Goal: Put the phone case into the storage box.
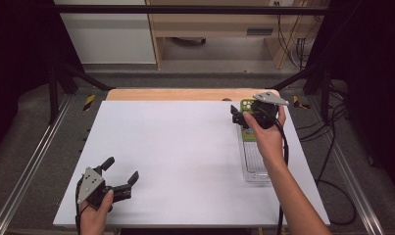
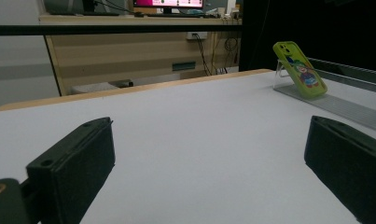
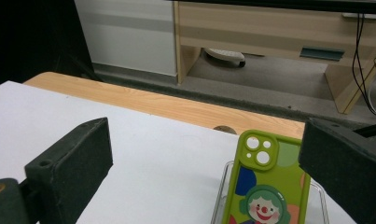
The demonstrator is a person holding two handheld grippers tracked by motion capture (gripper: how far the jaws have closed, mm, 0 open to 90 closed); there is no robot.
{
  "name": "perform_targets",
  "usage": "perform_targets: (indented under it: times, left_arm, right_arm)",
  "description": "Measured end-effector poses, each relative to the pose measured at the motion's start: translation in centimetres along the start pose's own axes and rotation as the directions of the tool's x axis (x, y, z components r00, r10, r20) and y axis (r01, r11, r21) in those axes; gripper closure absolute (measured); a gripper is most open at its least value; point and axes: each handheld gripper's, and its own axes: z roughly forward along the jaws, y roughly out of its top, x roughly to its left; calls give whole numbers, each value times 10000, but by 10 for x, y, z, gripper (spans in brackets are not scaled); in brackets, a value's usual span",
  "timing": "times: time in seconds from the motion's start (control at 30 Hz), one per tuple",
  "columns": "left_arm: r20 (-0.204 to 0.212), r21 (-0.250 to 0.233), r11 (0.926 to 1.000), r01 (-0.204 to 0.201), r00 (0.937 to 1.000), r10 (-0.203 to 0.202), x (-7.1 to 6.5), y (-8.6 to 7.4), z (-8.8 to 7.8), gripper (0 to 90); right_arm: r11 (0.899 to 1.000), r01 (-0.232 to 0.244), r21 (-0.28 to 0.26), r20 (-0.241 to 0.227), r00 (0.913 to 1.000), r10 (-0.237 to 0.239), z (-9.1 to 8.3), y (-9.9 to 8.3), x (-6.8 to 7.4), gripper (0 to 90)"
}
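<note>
A green phone case [image 3: 267, 182] with a clown picture and camera cut-outs leans upright at the far end of a long clear plastic stand [image 1: 254, 164] on the right of the white table. My right gripper [image 1: 240, 116] hovers just above and in front of the case [image 1: 246, 104], its jaws wide open and holding nothing. In the right gripper view the case stands low between the jaws, closer to the right one. My left gripper [image 1: 121, 170] rests open near the table's front left corner. From there the case [image 2: 300, 70] shows far off at the right, leaning on the stand [image 2: 330, 102].
The white sheet [image 1: 175, 156] covers a wooden table whose far edge [image 1: 185, 94] shows bare. Metal rails [image 1: 33, 161] run along both sides, and black cables [image 1: 332, 161] hang at the right. A cabinet and wooden desk [image 1: 209, 29] stand beyond the table.
</note>
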Motion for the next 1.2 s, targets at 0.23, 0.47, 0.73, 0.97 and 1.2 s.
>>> perform_targets:
  times: [0.23,0.47,0.73,0.97,1.2]
  left_arm:
    - [-54,-29,10000,-46,10000,46,2,1,-2,13]
    - [-87,-80,9999,-68,9999,67,2,3,-3,13]
    - [-78,-113,9999,-103,9999,102,1,5,-4,13]
    - [-8,-171,9998,-61,10000,60,0,8,-5,10]
    - [2,-138,9998,-172,9999,172,3,12,-6,10]
  right_arm:
    - [9999,15,-157,-125,9999,-17,-5,1,2,34]
    - [9993,-27,-363,-243,9997,19,-13,2,3,35]
    - [9989,-111,-461,-294,9995,97,-21,-2,1,35]
    - [9981,-146,-603,-357,9993,124,-31,-4,-3,34]
    - [9971,-176,-738,-472,9988,141,-42,-6,-6,33]
